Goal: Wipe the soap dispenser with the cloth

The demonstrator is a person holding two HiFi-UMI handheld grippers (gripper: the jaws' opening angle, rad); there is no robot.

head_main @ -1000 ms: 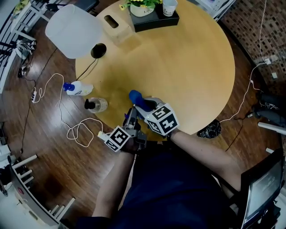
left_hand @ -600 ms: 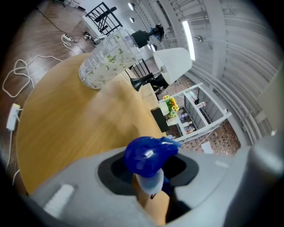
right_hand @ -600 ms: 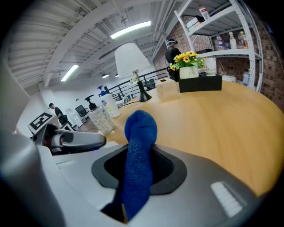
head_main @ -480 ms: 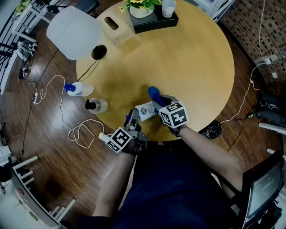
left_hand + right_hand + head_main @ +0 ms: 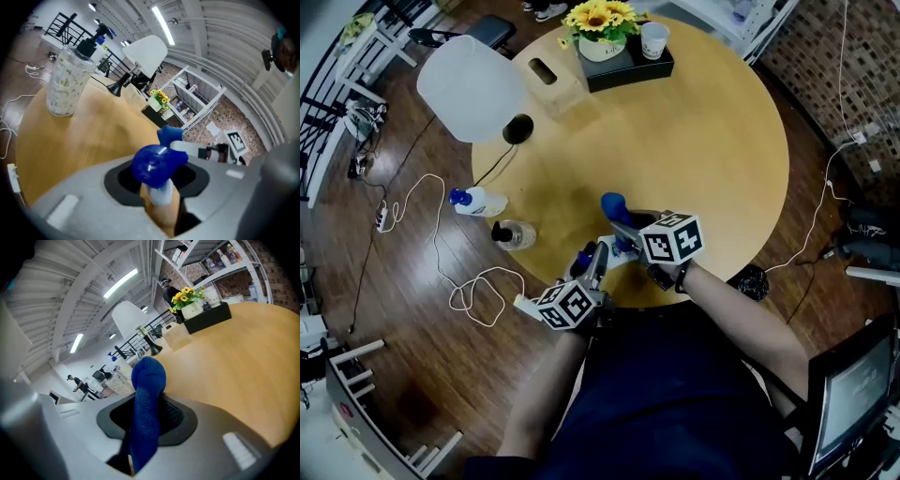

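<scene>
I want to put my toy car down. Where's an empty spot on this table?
The middle and right side of the table are bare, from the black tray down to the right gripper. Crowded: the far edge with tray, wooden box and lamp; the left edge with a white bottle and a clear bottle.

The left gripper [image 5: 161, 199] is clamped on the white neck of the soap dispenser [image 5: 157, 165], with the blue cloth [image 5: 169, 136] just beyond it and a clear pump bottle [image 5: 69, 82] standing far left on the wooden table [image 5: 89, 140].
</scene>
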